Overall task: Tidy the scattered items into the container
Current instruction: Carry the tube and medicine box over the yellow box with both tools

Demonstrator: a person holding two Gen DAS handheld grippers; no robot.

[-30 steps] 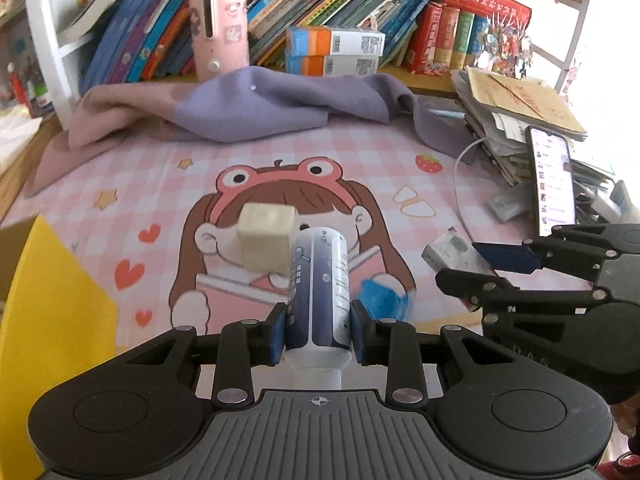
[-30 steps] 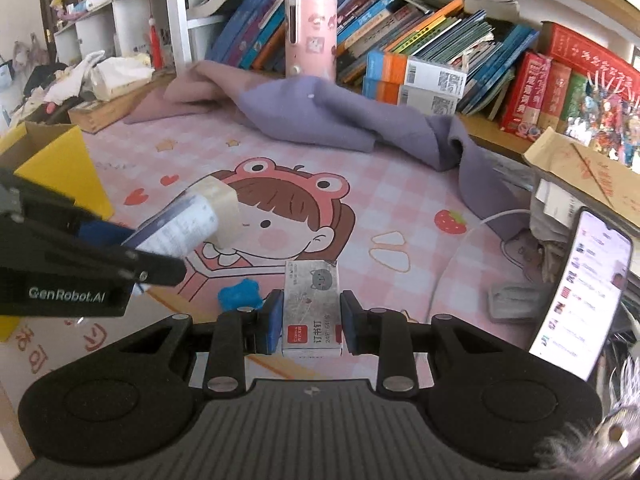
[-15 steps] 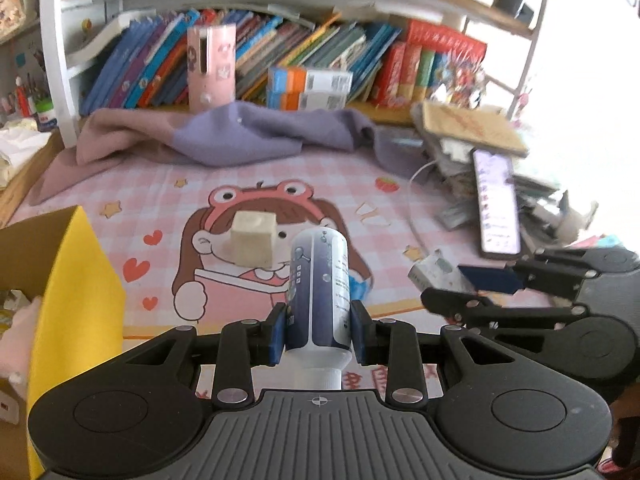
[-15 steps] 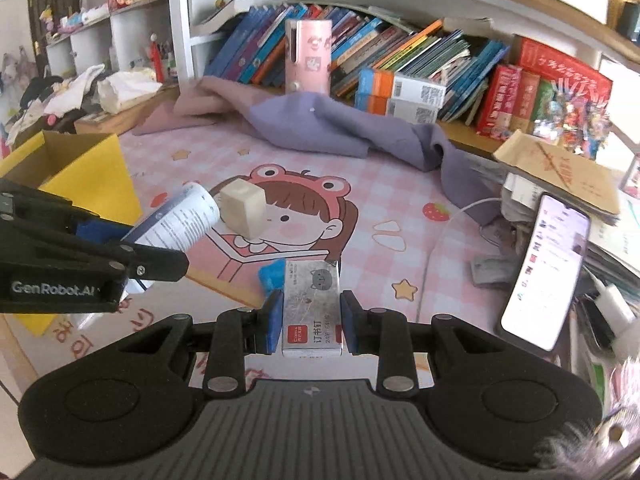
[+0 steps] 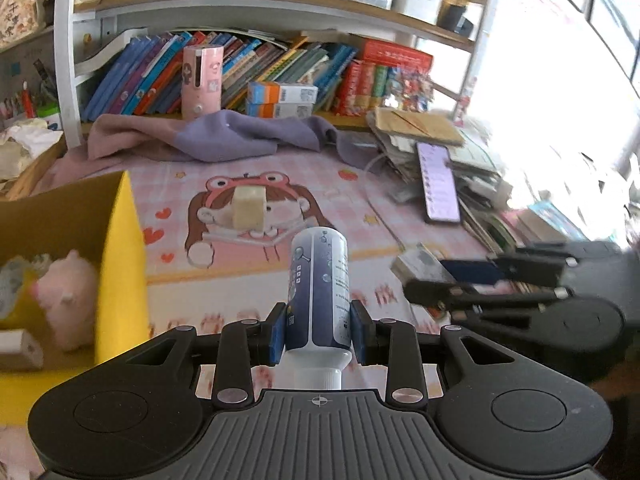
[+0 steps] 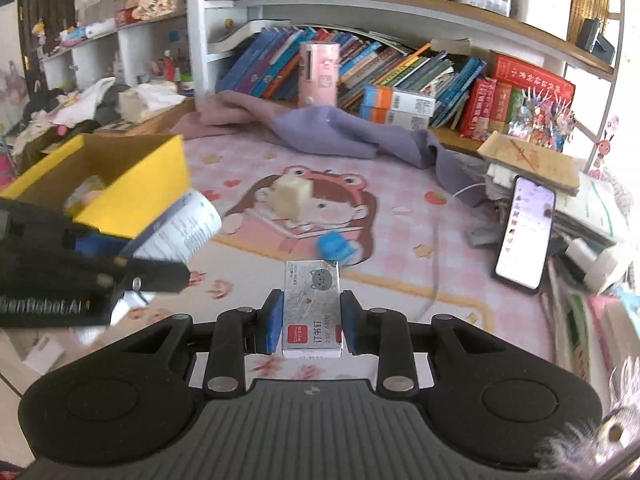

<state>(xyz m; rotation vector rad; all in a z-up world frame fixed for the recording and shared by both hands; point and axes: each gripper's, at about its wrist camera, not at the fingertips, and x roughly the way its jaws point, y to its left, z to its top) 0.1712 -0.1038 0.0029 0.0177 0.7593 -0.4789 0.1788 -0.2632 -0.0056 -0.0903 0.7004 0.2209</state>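
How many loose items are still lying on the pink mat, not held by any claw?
2: a cream cube on the cartoon girl's face, and a blue object nearer the camera on the pink mat. Others may be hidden behind the claws.

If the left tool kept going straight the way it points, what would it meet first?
Probably the beige cube on the pink mat, dead ahead of the left tool and its held bottle; depth is uncertain.

It was a child's study corner at home — crammed bookshelves (image 6: 360,68), a cartoon desk mat (image 5: 280,216), plush toy (image 5: 68,292).
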